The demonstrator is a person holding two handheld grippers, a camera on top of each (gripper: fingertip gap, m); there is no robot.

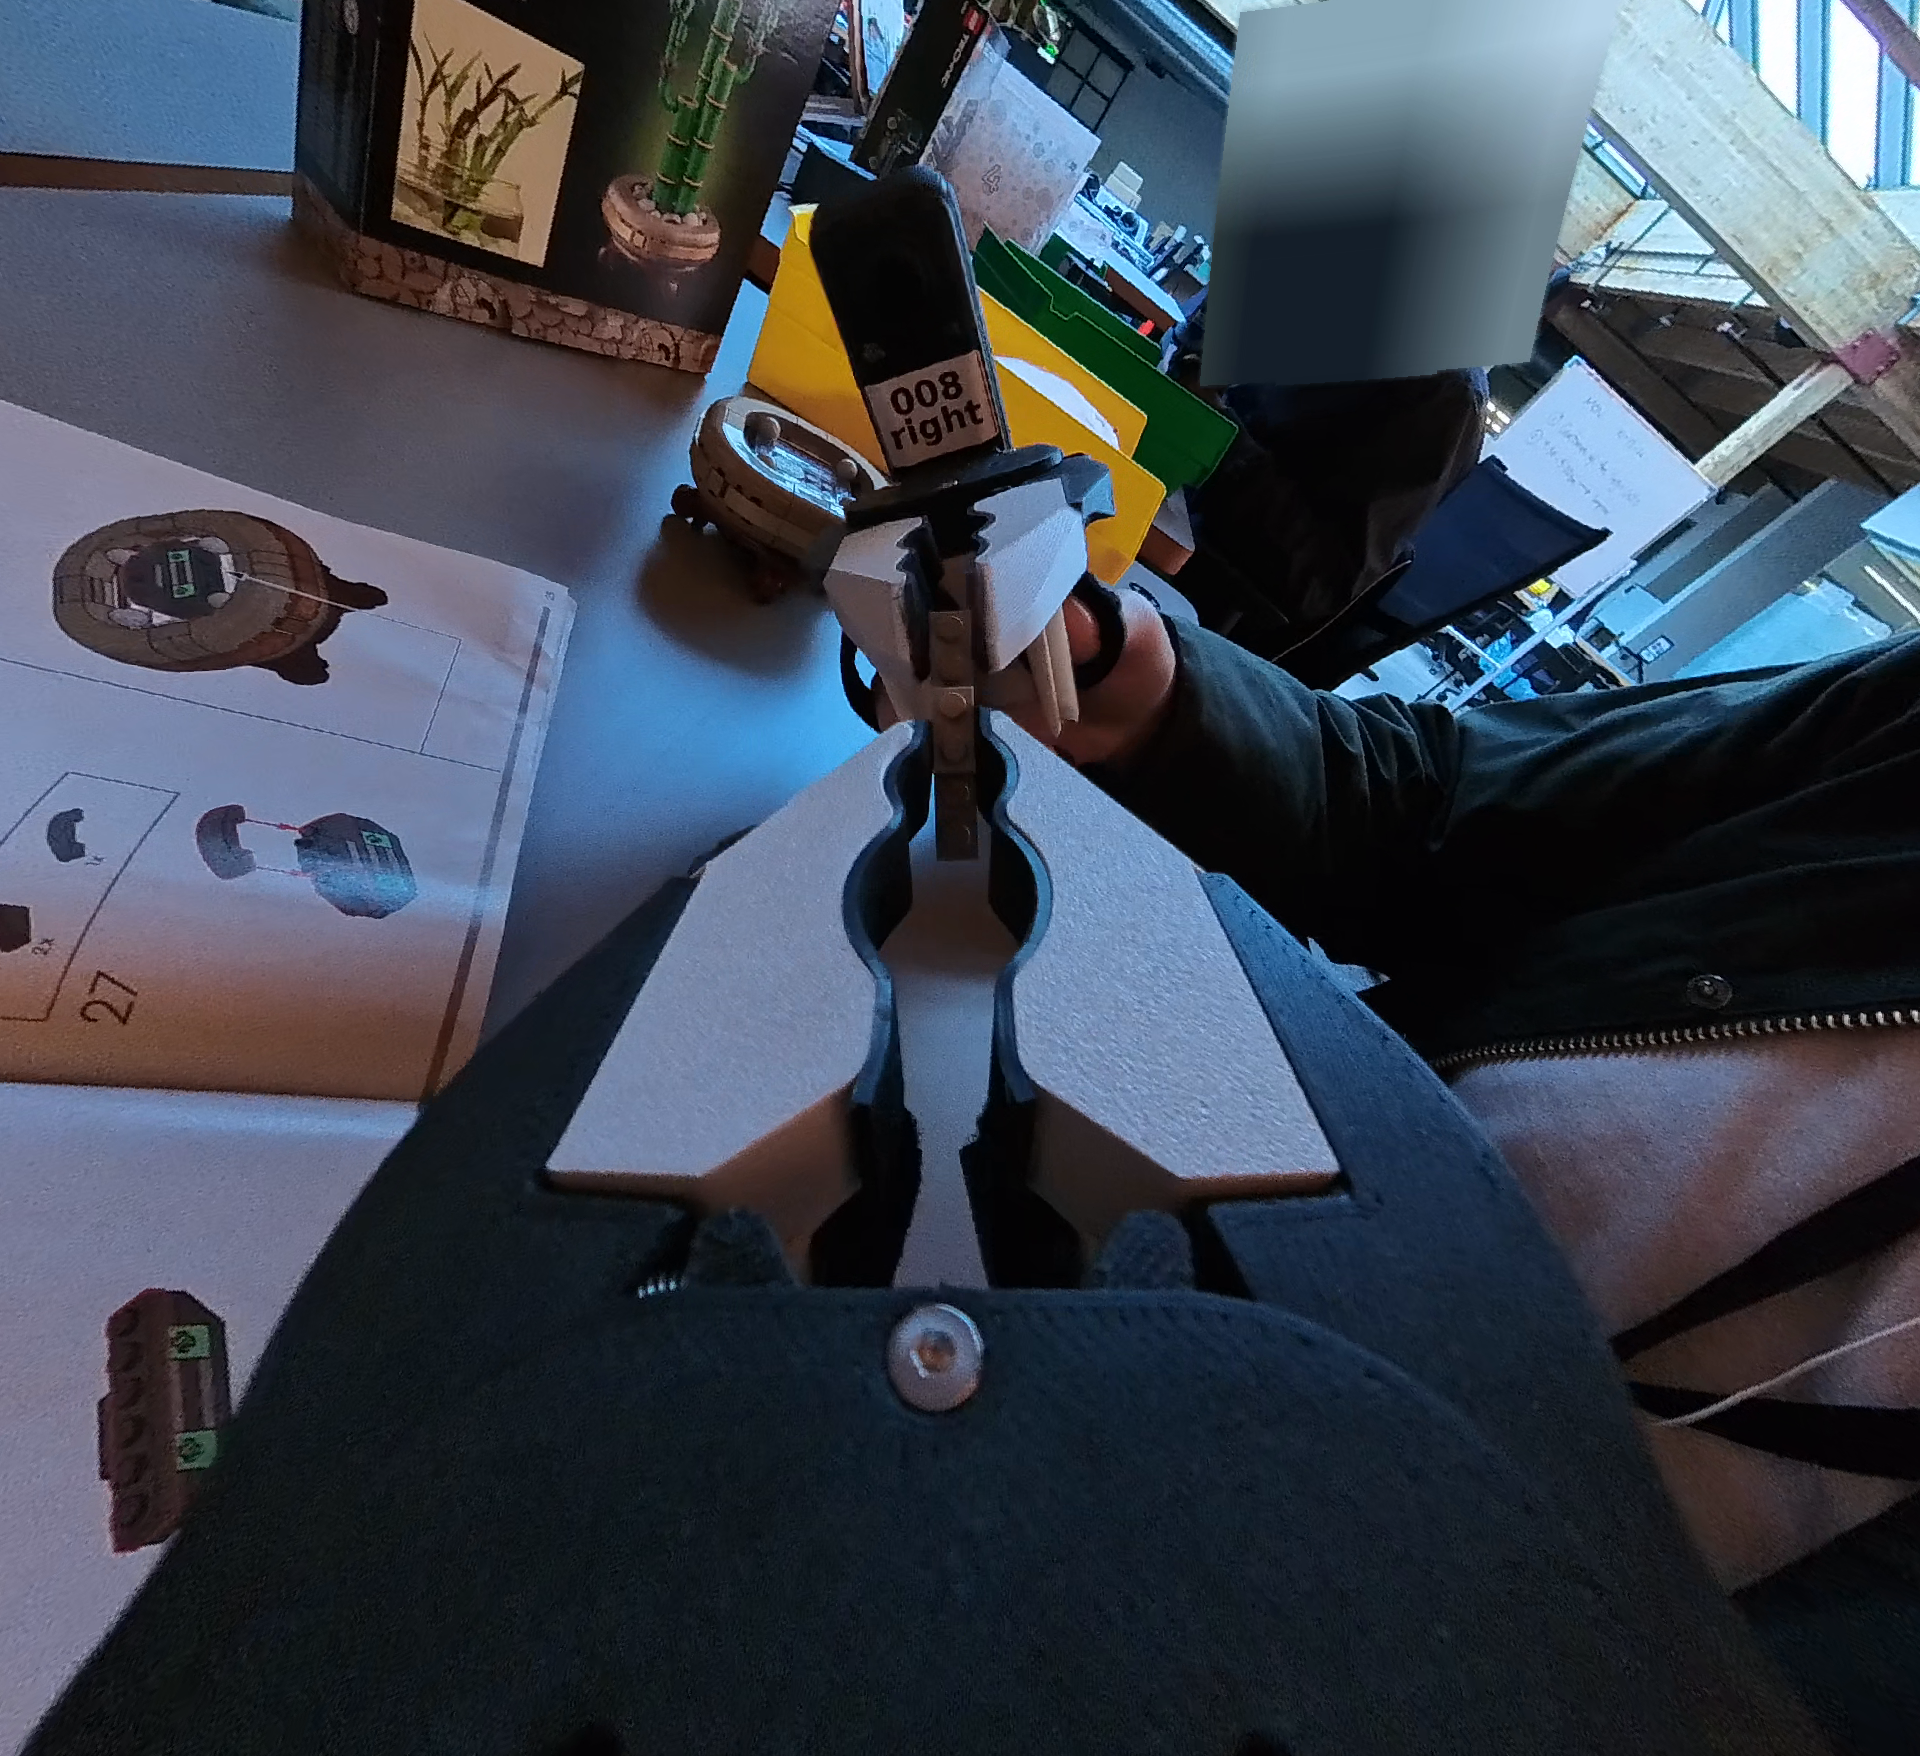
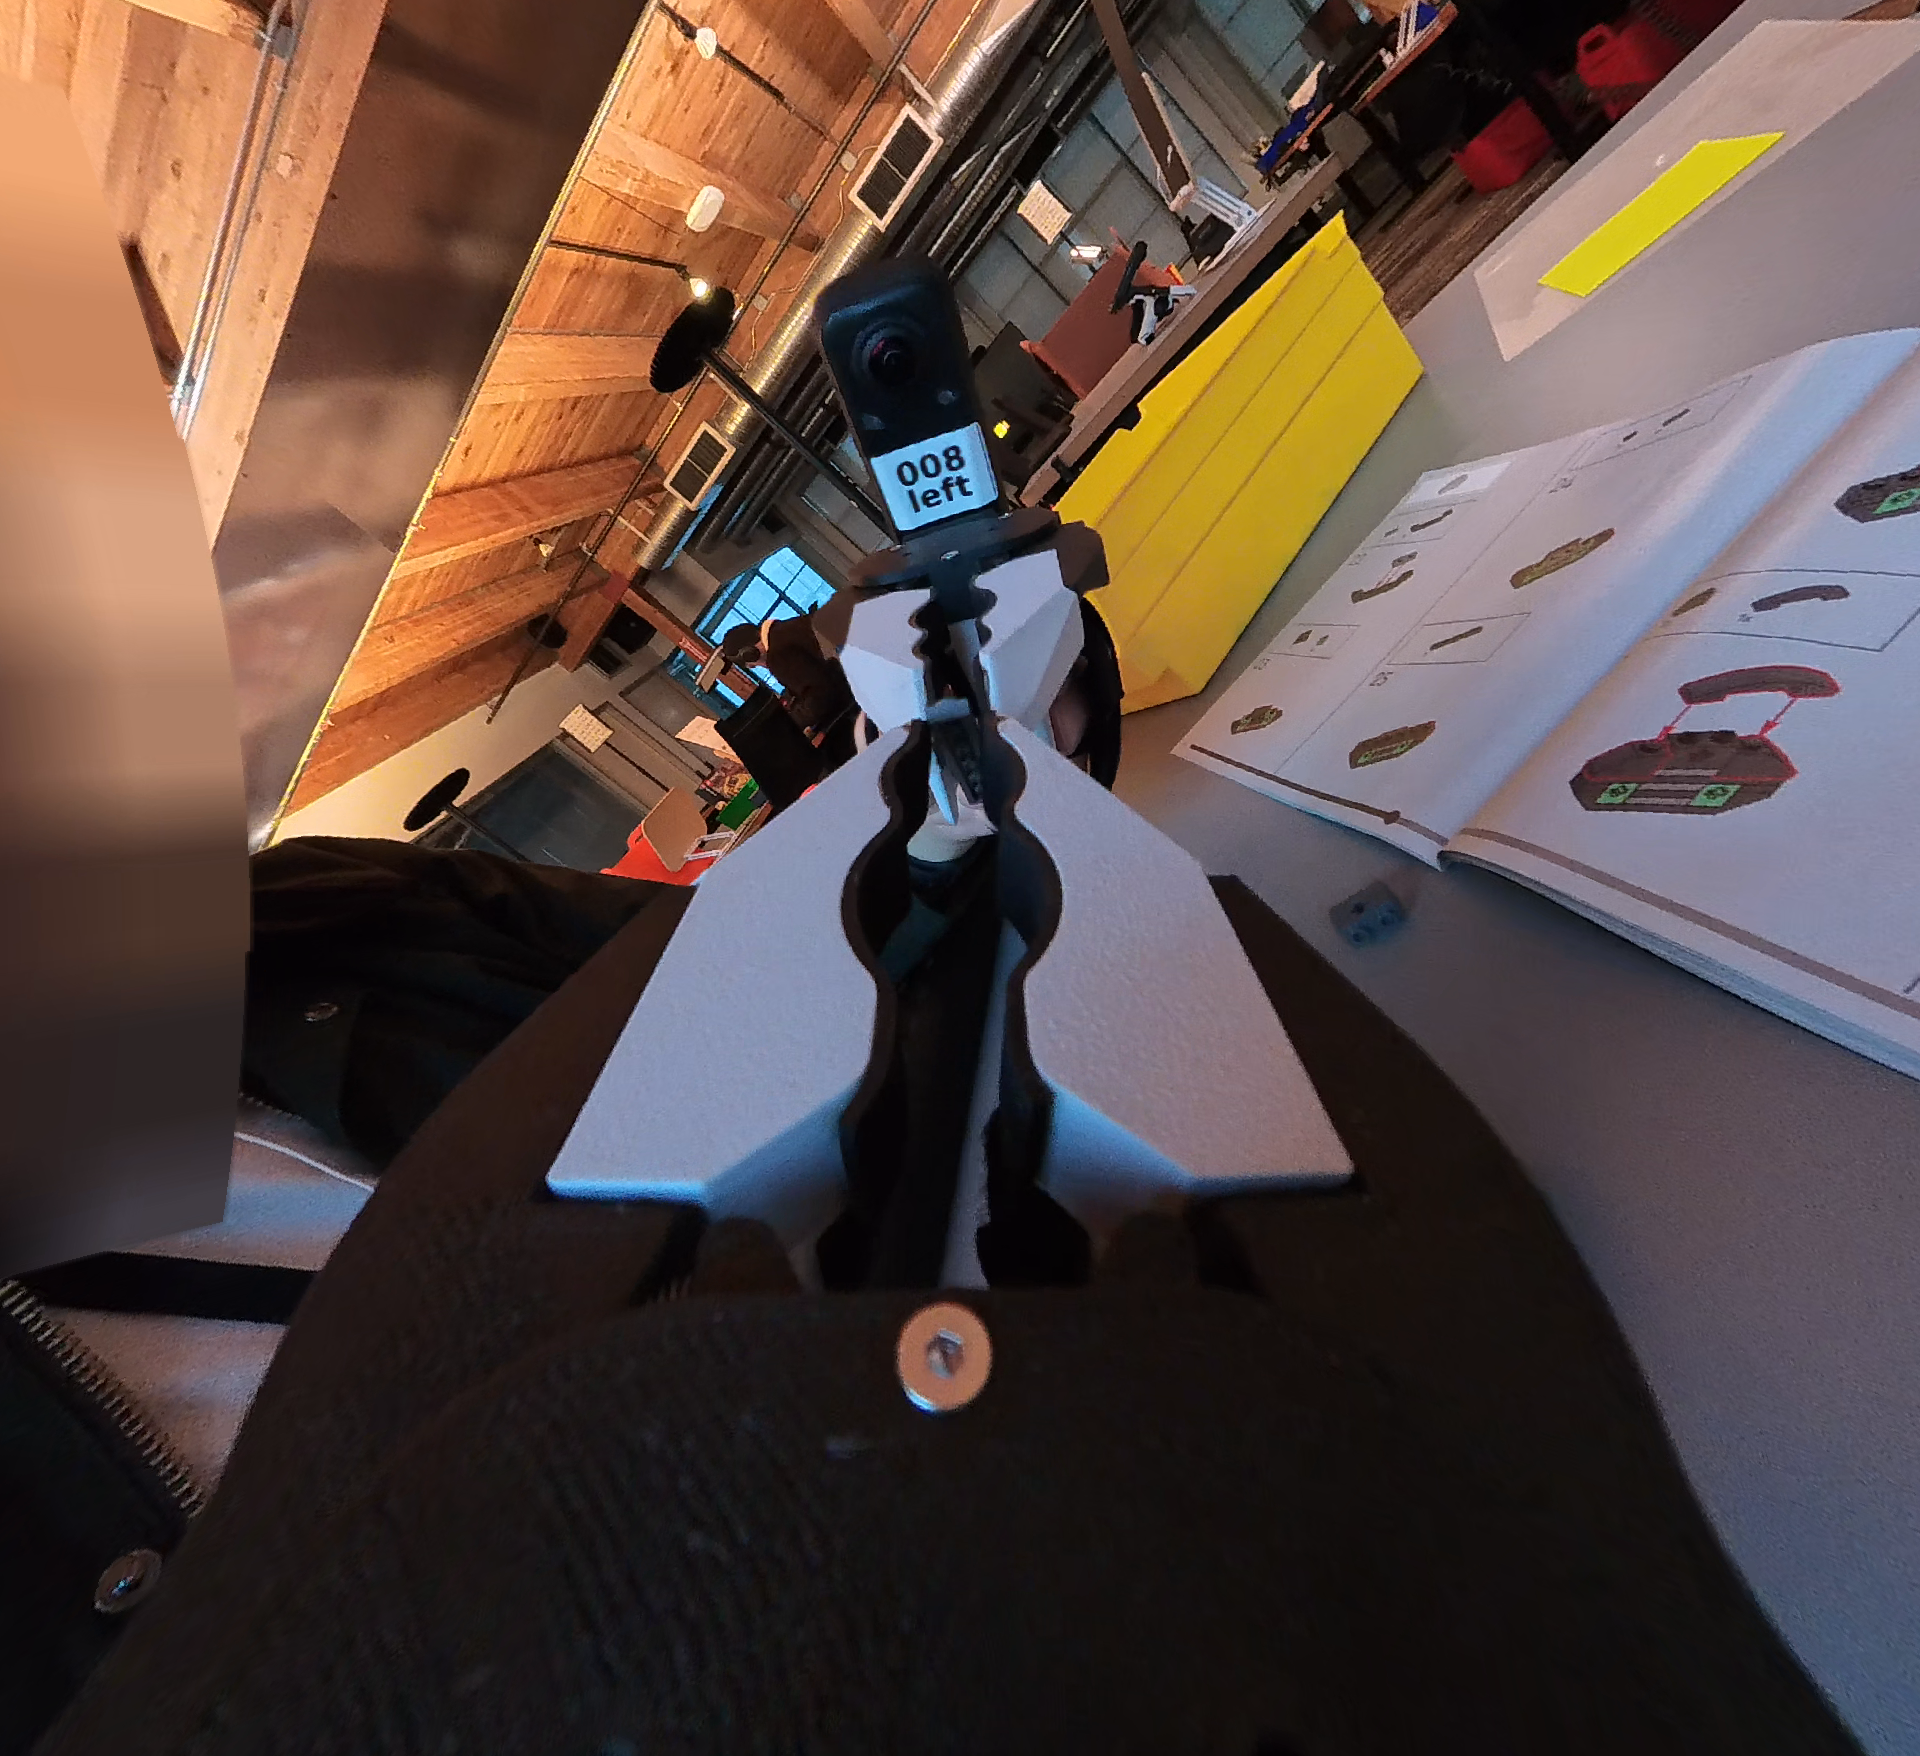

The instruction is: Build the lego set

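Both grippers — left gripper, right gripper — fingers pinching one grey plate | ends hidden

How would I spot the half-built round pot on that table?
Find the tall dark box picturing bamboo on the grey table. Right of its base, before the yellow bin, sits the round tan pot on dark feet, the only built model there.

The left hand-held gripper, of rough matt white and black plastic, pinches a smooth grey plastic studded strip. Matt paper instruction booklet lies on the smooth grey counter.
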